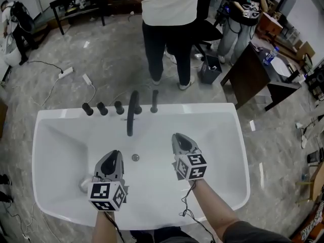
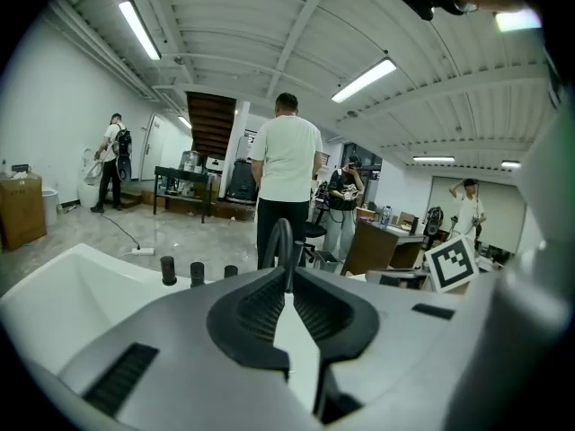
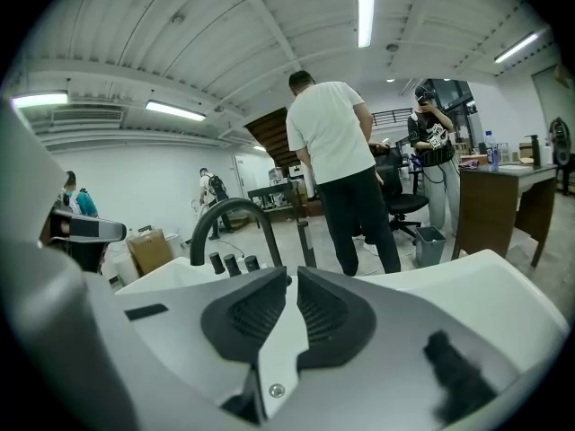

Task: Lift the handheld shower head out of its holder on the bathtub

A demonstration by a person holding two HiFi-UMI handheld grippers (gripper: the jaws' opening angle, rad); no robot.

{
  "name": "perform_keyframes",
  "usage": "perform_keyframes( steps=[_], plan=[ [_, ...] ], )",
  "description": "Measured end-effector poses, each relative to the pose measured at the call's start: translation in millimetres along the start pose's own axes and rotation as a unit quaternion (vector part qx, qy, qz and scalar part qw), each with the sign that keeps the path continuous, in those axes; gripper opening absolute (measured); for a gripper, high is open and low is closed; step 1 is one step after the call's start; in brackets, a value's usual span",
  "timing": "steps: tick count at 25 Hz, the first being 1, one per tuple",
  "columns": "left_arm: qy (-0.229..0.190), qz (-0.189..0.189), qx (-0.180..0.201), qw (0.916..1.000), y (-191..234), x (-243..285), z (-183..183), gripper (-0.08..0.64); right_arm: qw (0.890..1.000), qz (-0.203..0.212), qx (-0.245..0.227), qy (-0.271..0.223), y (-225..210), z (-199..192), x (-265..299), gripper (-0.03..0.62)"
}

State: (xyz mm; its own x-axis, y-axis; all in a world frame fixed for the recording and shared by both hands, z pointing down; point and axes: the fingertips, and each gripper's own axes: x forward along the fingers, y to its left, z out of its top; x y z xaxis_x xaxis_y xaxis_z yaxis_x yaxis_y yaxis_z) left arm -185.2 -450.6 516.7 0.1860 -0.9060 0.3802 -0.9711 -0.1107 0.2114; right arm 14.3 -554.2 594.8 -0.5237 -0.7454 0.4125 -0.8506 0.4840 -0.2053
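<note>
The handheld shower head (image 1: pixel 154 101) is a slim black stick standing upright in its holder on the far rim of the white bathtub (image 1: pixel 217 115). In the right gripper view the shower head (image 3: pixel 306 235) rises just beyond the jaws. Beside it arches the black faucet spout (image 1: pixel 130 116), with three black knobs (image 1: pixel 102 108) to its left. My left gripper (image 1: pixel 112 161) (image 2: pixel 288 275) and right gripper (image 1: pixel 181 142) (image 3: pixel 293 275) hover over the tub basin, short of the far rim. Both are shut with nothing held.
A person in a white shirt and dark trousers (image 1: pixel 169 14) stands right behind the tub's far rim. A dark bin (image 1: pixel 209 70) and a brown desk (image 1: pixel 253 70) are at the back right. A power strip (image 1: pixel 66 73) with cables lies on the floor at the back left. The drain (image 1: pixel 135 157) sits mid-basin.
</note>
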Motion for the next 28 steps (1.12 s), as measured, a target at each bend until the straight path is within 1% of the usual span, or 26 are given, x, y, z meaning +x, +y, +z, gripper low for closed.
perform_keyframes(
  steps=[5, 8, 9, 10, 12, 14, 18, 22, 26, 28],
  plan=[
    [0.013, 0.009, 0.001, 0.9999, 9.0, 21.1, -14.3, 0.037, 1.0, 0.001, -0.007, 0.006, -7.9, -11.8, 29.4, 0.032],
    [0.017, 0.018, 0.017, 0.9996, 18.8, 35.2, -21.6, 0.037, 1.0, 0.004, -0.004, 0.008, -13.5, -21.8, 46.0, 0.04],
    [0.018, 0.023, 0.021, 0.9994, 23.0, 38.0, -23.2, 0.037, 1.0, 0.009, -0.001, 0.007, -13.8, -24.2, 51.9, 0.072],
    [0.02, 0.027, 0.022, 0.9992, 27.2, 39.8, -24.5, 0.037, 1.0, 0.015, 0.001, 0.005, -13.4, -26.2, 58.0, 0.12],
    [0.021, 0.032, 0.02, 0.9991, 34.5, 43.3, -25.6, 0.037, 1.0, 0.023, -0.001, -0.001, -12.9, -28.9, 71.7, 0.146],
    [0.018, 0.033, 0.018, 0.9991, 40.0, 48.6, -25.1, 0.037, 1.0, 0.022, -0.006, -0.006, -14.7, -30.3, 87.1, 0.167],
    [0.011, 0.036, 0.015, 0.9992, 49.1, 58.7, -26.6, 0.037, 1.0, -0.003, -0.024, -0.014, -23.6, -29.6, 114.5, 0.229],
    [0.011, 0.039, 0.012, 0.9991, 56.7, 70.1, -30.7, 0.037, 0.999, -0.019, -0.029, -0.023, -31.2, -23.3, 140.3, 0.261],
    [0.008, 0.029, 0.017, 0.9994, 55.5, 76.3, -30.6, 0.037, 0.999, -0.017, -0.024, -0.019, -32.0, -23.2, 166.4, 0.265],
    [0.002, 0.026, 0.016, 0.9995, 56.6, 77.5, -29.8, 0.037, 0.999, -0.025, -0.037, -0.017, -31.8, -25.1, 177.7, 0.264]
  ],
)
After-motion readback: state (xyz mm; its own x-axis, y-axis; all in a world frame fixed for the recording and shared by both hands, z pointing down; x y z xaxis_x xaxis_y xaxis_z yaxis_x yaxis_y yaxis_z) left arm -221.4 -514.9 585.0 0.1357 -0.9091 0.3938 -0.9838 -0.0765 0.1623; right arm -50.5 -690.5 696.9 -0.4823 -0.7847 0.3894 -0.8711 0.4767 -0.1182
